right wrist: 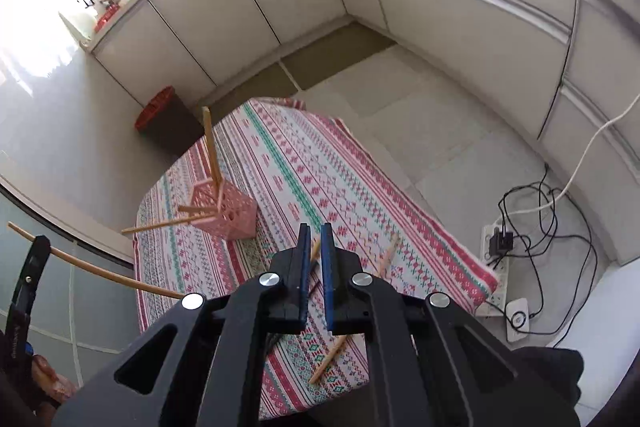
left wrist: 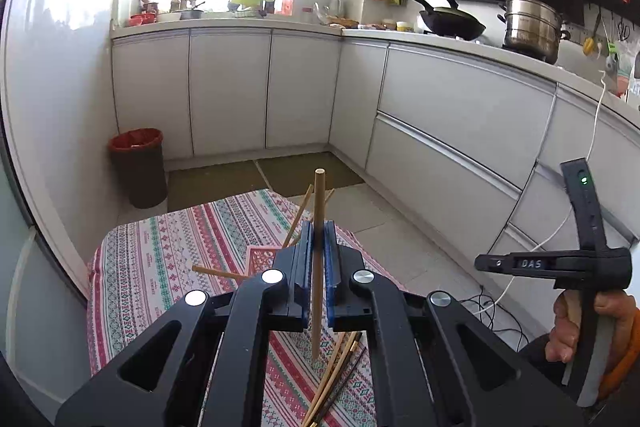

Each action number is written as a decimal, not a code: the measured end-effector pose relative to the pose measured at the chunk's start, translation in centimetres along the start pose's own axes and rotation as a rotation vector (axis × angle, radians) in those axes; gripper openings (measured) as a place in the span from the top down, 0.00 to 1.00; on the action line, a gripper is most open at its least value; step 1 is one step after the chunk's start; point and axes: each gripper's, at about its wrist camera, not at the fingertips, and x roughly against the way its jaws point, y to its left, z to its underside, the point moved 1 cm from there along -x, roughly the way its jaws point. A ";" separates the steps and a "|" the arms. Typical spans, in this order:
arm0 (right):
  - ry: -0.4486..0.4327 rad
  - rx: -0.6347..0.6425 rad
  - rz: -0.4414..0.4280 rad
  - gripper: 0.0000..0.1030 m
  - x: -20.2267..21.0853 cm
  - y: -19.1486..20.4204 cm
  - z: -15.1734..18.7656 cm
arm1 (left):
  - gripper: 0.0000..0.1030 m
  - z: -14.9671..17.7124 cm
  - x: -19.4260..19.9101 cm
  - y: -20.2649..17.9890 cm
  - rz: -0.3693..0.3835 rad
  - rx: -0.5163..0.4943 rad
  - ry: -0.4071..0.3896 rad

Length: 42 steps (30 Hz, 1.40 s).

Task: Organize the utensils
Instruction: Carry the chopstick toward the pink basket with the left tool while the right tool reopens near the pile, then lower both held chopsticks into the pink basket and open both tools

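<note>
Carrying one chopstick (left wrist: 319,259) clamped in left gripper (left wrist: 319,247), right gripper (right wrist: 315,251) pinching another (right wrist: 328,357); next, dropping both into pink basket (right wrist: 224,211) ahead, beyond its tips.

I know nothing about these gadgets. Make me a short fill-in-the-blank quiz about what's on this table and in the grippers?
1. The left hand-held gripper is shut on a single wooden ____.
2. Several chopsticks already stand in a ____ basket.
3. The table is covered with a ____ cloth.
4. Loose chopsticks lie on the cloth, ____ the basket.

Missing words: chopstick; pink; patterned; outside
</note>
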 end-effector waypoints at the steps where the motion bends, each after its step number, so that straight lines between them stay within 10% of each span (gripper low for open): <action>1: -0.042 0.013 -0.008 0.95 1.2 0.5 -0.8 | 0.96 -0.6 0.1 0.0 -0.005 0.002 -0.013; 7: -0.169 0.051 -0.063 0.95 5.4 2.5 -4.9 | 0.96 -3.2 -0.4 0.1 -0.024 0.015 -0.059; 9: -0.080 0.028 -0.052 0.89 3.4 1.6 -5.3 | 0.96 -3.6 -0.2 0.2 -0.007 0.036 -0.074; 12: 0.171 -0.028 0.051 0.51 -5.3 -1.5 -3.3 | 0.96 -3.6 -0.3 0.2 0.008 0.039 -0.086; 16: 0.461 -0.147 0.244 0.64 -17.2 -7.3 1.7 | 0.96 -3.2 -0.4 0.1 0.026 0.033 -0.080; 20: 0.514 -0.247 0.345 0.64 -22.0 -9.8 3.3 | 0.96 -3.0 -0.3 0.7 0.034 0.032 -0.077; 24: 0.479 -0.220 0.409 0.61 -23.4 -8.3 2.6 | 0.96 -2.8 -0.6 1.6 0.035 0.046 -0.067; 30: 0.418 -0.219 0.434 0.94 -22.9 -5.3 2.5 | 0.96 -2.6 -0.4 1.8 0.024 0.046 -0.067; 42: 0.105 -0.085 0.125 0.95 -8.7 0.0 -1.3 | 0.96 -2.9 1.4 1.5 -0.011 0.056 -0.102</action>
